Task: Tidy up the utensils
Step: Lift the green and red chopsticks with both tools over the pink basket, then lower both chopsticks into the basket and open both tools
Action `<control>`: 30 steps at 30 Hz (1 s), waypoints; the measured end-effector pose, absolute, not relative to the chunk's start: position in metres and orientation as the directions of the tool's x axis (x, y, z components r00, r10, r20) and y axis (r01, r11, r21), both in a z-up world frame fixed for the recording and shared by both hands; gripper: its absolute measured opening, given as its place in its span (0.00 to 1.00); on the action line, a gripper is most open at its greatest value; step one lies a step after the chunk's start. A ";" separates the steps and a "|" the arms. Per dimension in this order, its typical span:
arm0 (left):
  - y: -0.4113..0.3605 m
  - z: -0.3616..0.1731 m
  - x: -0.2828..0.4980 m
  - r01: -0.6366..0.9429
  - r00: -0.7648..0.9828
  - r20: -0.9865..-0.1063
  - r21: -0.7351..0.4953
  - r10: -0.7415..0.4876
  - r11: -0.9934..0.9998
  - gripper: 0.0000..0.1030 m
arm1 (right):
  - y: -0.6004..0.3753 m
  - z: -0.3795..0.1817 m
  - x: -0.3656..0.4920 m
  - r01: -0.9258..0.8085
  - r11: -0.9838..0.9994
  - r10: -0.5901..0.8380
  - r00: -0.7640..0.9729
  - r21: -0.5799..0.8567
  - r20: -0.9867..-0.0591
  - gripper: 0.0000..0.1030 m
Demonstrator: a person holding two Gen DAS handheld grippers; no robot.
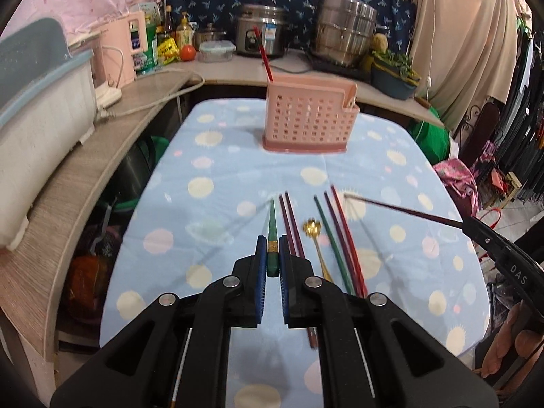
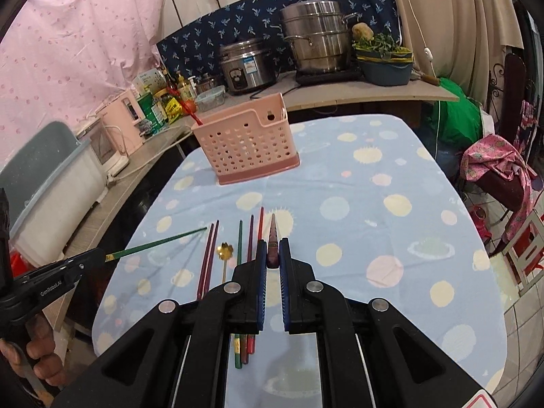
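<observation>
My left gripper [image 1: 272,248] is shut on a green chopstick [image 1: 272,227] with a gold band, held above the cloth and pointing forward. My right gripper [image 2: 273,255] is shut on a dark purple chopstick [image 2: 273,234]. In each wrist view the other gripper shows from the side, the right gripper [image 1: 467,225] and the left gripper [image 2: 102,255], each with its stick raised. Several loose chopsticks [image 1: 331,238] and a gold spoon [image 1: 312,227] lie on the blue dotted tablecloth [image 1: 221,176] below. Farther back stands a pink perforated holder [image 1: 309,119] with one red chopstick [image 1: 263,54] in it.
A wooden counter [image 1: 238,69] wraps the far and left sides, carrying a rice cooker [image 1: 260,32], a steel steamer pot [image 1: 343,30], bottles, a tomato and a white bin [image 1: 40,119]. A chair with pink cloth [image 2: 496,166] stands to the right of the table.
</observation>
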State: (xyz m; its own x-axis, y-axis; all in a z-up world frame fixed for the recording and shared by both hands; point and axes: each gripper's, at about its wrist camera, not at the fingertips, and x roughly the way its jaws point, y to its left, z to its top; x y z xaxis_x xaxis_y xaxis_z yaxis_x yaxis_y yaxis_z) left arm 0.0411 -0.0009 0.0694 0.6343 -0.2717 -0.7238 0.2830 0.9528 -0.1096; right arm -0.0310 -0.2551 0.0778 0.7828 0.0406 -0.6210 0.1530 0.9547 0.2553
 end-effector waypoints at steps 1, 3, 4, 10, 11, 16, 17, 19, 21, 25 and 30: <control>-0.001 0.075 0.045 0.280 0.645 -0.715 -0.108 -0.271 0.954 0.07 | -0.257 0.083 -0.029 0.151 0.955 0.039 0.791 0.256 -0.611 0.07; -0.002 0.087 0.053 0.274 0.664 -0.696 -0.112 -0.272 0.955 0.07 | -0.259 0.094 -0.025 0.147 0.955 0.036 0.804 0.258 -0.594 0.07; -0.001 0.091 0.056 0.273 0.671 -0.688 -0.116 -0.276 0.955 0.07 | -0.261 0.098 -0.023 0.146 0.954 0.035 0.811 0.260 -0.584 0.07; -0.003 0.124 0.079 0.268 0.717 -0.634 -0.135 -0.291 0.954 0.07 | -0.273 0.122 -0.008 0.146 0.950 0.026 0.843 0.275 -0.537 0.07; -0.003 0.128 0.081 0.268 0.723 -0.627 -0.134 -0.291 0.954 0.07 | -0.275 0.126 -0.005 0.147 0.949 0.024 0.847 0.278 -0.530 0.07; -0.006 0.151 0.099 0.266 0.753 -0.587 -0.139 -0.296 0.954 0.07 | -0.286 0.140 0.009 0.154 0.944 0.013 0.867 0.292 -0.499 0.07; -0.007 0.155 0.102 0.267 0.757 -0.581 -0.145 -0.300 0.953 0.07 | -0.288 0.142 0.012 0.153 0.943 0.014 0.870 0.297 -0.494 0.07; -0.008 0.166 0.110 0.267 0.770 -0.560 -0.152 -0.306 0.952 0.07 | -0.292 0.147 0.018 0.148 0.939 0.021 0.876 0.309 -0.482 0.07; -0.010 0.177 0.118 0.268 0.783 -0.539 -0.156 -0.309 0.951 0.07 | -0.295 0.153 0.025 0.143 0.936 0.024 0.885 0.321 -0.466 0.07; -0.016 0.203 0.136 0.273 0.812 -0.489 -0.165 -0.319 0.948 0.07 | -0.301 0.171 0.043 0.140 0.931 0.016 0.907 0.336 -0.421 0.07; -0.032 0.237 0.159 0.281 0.848 -0.420 -0.161 -0.323 0.946 0.07 | -0.313 0.199 0.074 0.114 0.917 0.032 0.934 0.383 -0.355 0.07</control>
State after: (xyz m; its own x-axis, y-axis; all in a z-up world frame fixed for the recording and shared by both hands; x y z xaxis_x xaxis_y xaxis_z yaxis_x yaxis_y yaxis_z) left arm 0.1593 -0.0316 0.2370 0.8480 -0.3230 -0.4202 0.2808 0.9462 -0.1606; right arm 0.0735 -0.3128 0.1989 0.9343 0.0320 -0.3550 0.1143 0.9165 0.3833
